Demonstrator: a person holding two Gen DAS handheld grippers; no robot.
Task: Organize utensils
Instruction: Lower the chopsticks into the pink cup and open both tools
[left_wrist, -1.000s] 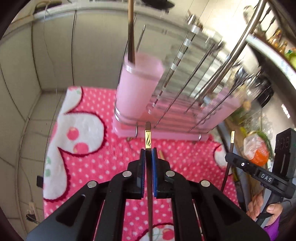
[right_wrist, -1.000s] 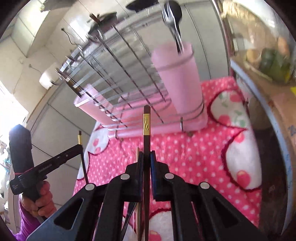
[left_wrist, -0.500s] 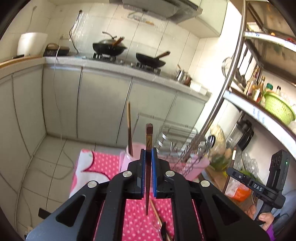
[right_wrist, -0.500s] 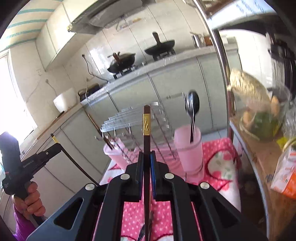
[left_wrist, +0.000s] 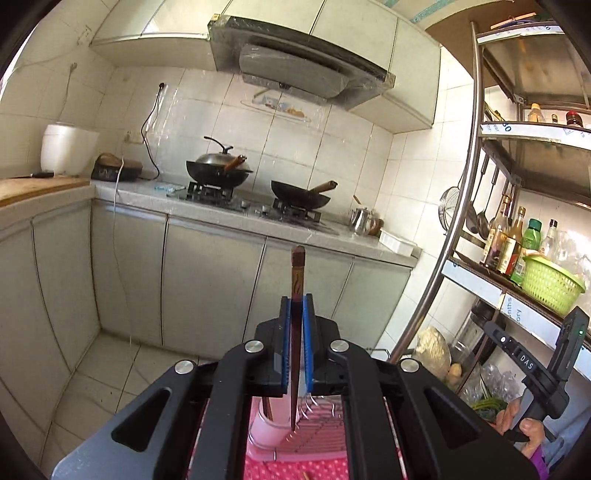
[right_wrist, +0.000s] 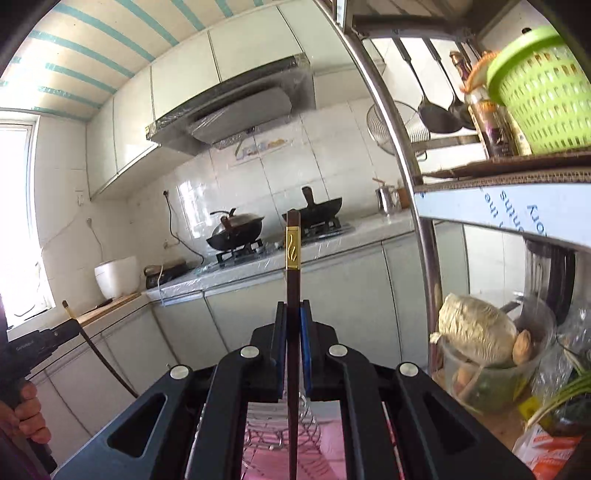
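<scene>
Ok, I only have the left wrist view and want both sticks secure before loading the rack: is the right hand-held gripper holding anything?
Observer: Yes. The right hand-held gripper is shut on a dark chopstick, with a gold band showing above the pads.
Operator: And mine, seen from that side?
Observer: The left hand-held gripper grips the left chopstick near its top; the rest slants downward below the grip.

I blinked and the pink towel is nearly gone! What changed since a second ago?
Both grippers went up and tipped level, so the stove shows instead of the towel and rack. The left gripper kept its chopstick clamped; the right gripper kept its own chopstick. Nothing was let go.
</scene>
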